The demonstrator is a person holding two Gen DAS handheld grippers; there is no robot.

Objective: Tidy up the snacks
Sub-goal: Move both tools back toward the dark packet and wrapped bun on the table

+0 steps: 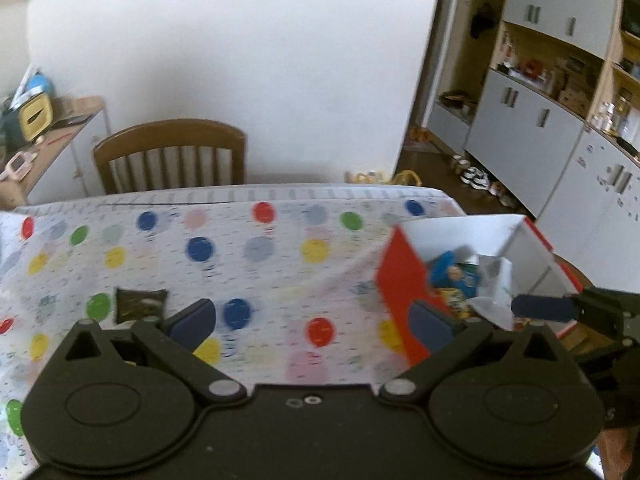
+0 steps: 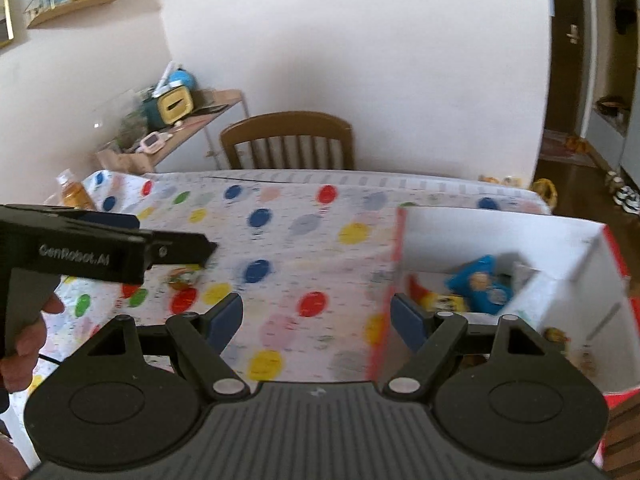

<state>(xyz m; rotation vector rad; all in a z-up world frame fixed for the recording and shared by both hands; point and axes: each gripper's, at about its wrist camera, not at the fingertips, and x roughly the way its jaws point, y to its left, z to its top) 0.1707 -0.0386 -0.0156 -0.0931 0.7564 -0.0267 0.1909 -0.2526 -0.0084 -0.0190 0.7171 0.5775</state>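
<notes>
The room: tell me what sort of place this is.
Probably a home dining room beside a kitchen: a table under a balloon-print cloth, a wooden chair at the wall, and grey pantry cabinets with open shelves.

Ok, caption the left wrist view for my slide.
Open left gripper over dotted tablecloth, dark snack packet left, red box right.

The setting was a home dining area: a wooden chair (image 1: 170, 156), a balloon-print tablecloth (image 1: 256, 264), and grey storage cabinets (image 1: 524, 120).

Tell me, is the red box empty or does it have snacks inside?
Not empty. The red box is open on top, and a blue snack packet with yellow ones beside it lies inside.
</notes>
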